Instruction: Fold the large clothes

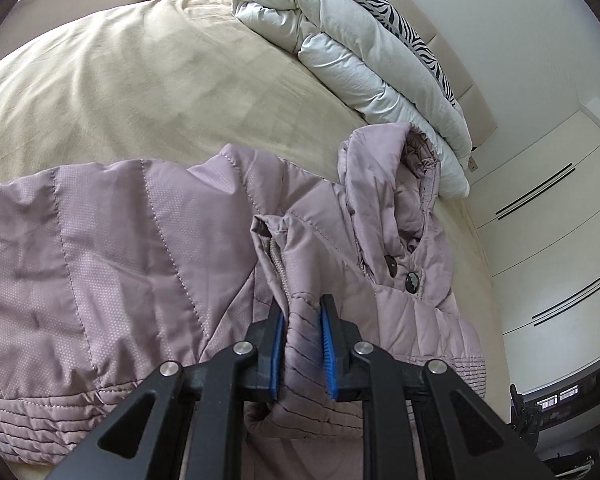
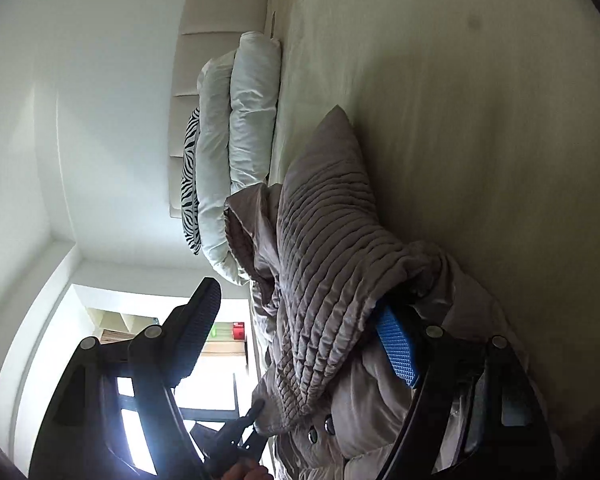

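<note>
A mauve quilted puffer jacket [image 1: 120, 264] lies spread on the beige bed [image 1: 120, 92], hood [image 1: 396, 176] toward the folded duvet. My left gripper [image 1: 302, 320] is shut on a ribbed fold of the jacket near its buttoned front [image 1: 412, 280]. In the right wrist view the jacket [image 2: 324, 248] drapes between the fingers, its ribbed hem raised over the blue pad [image 2: 396, 346]. My right gripper [image 2: 296, 320] stands wide open, one finger under the fabric, the other finger [image 2: 198, 324] free in the air.
A folded white duvet [image 1: 360, 52] and a zebra-print pillow [image 1: 384, 4] lie by the padded headboard [image 2: 204, 60]. White wardrobe doors [image 1: 556, 208] stand beside the bed. The left gripper [image 2: 236, 436] shows at the bottom of the right wrist view.
</note>
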Demonstrator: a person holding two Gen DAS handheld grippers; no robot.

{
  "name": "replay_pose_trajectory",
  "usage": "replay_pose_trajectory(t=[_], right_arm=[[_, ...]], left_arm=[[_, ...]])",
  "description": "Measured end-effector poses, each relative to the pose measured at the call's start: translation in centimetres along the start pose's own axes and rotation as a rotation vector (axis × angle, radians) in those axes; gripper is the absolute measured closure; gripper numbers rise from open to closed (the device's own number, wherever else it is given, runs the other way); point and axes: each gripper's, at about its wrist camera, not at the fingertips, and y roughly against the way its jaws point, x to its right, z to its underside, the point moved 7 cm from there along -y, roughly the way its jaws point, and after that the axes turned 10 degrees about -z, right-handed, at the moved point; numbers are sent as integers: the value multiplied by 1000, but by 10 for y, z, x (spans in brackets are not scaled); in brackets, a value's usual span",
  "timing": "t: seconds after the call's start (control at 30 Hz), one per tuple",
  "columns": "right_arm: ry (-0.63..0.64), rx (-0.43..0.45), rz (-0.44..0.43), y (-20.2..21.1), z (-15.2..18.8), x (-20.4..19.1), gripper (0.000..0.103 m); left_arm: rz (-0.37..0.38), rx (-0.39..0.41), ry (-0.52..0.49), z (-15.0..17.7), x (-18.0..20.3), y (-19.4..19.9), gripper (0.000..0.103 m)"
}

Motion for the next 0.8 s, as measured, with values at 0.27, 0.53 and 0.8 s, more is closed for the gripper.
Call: replay_pose_trajectory(t=[0.27, 0.53, 0.8], right_arm=[[69, -42, 170, -22, 10, 6, 28], [115, 0, 188, -13, -18, 28, 53], [223, -10, 194, 19, -17, -31, 48]], left_arm=[[-40, 12, -2, -11, -13, 2, 84], [-77, -13, -23, -3, -18, -16, 83], [-68, -35, -65, 7, -16, -7, 69]])
